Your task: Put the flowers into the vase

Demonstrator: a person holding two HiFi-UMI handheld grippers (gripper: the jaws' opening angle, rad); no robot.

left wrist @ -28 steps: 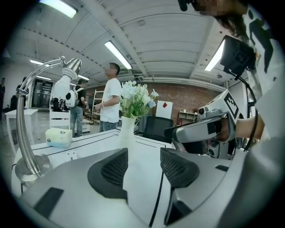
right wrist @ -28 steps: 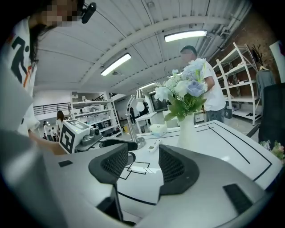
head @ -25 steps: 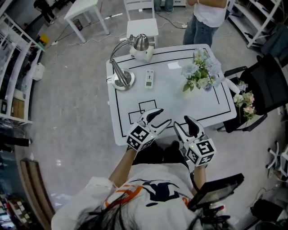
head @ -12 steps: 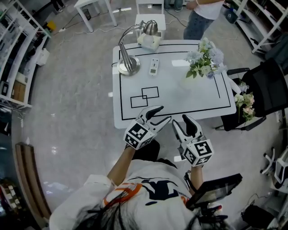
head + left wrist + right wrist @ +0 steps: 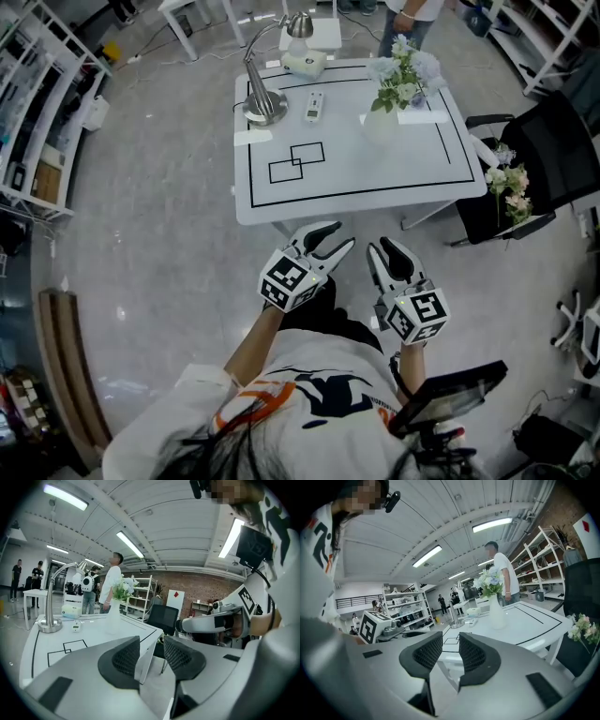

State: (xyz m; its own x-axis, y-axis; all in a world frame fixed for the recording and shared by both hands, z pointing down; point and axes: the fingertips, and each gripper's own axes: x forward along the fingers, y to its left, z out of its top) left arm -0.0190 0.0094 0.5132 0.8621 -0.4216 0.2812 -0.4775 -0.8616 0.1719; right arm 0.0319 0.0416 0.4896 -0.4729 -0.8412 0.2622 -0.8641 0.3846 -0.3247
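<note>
Two grippers, your left (image 5: 342,234) and right (image 5: 378,247), hang low in frame, jaws closing on nothing. Loose flowers (image 5: 507,192) rest at the black chair (image 5: 553,155), right edge. They look light and crushable, so pinch the stems gently.

Bright ceiling tubes (image 5: 131,544) light evenly; fisheye edges curve, darken.

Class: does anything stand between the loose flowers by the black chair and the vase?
Nothing visible does: only the table top and a flat paper lie between the loose flowers and the vase, whose mouth already holds a bunch.
</note>
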